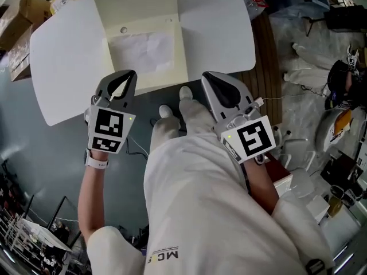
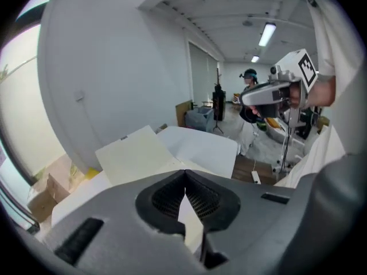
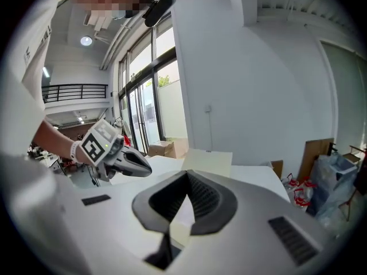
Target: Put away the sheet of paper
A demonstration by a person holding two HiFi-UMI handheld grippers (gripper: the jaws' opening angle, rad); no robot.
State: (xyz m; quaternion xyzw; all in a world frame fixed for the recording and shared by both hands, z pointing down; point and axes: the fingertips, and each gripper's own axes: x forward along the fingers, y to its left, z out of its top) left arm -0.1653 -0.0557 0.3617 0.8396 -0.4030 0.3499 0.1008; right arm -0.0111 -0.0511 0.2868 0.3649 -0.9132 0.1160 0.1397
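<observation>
A cream folder [image 1: 143,16] lies open on the white table [image 1: 63,67], and the white sheet of paper [image 1: 142,51] rests inside its near half. Both grippers hang in the air short of the table's near edge, well apart from folder and paper. My left gripper [image 1: 132,73] is shut with nothing between its jaws, which meet at their tips in its own view [image 2: 184,173]. My right gripper [image 1: 205,75] is likewise shut and empty [image 3: 187,175]. The folder's raised flap [image 2: 137,153] shows beyond the left jaws, and the folder [image 3: 209,158] shows beyond the right ones.
Cardboard boxes [image 1: 23,22] stand past the table's left end. White bags [image 1: 304,44] and cables lie on the floor at the right, beside a strip of wood flooring [image 1: 266,44]. My white-clad legs and shoes [image 1: 172,110] are under the grippers. A person [image 2: 249,90] stands far off.
</observation>
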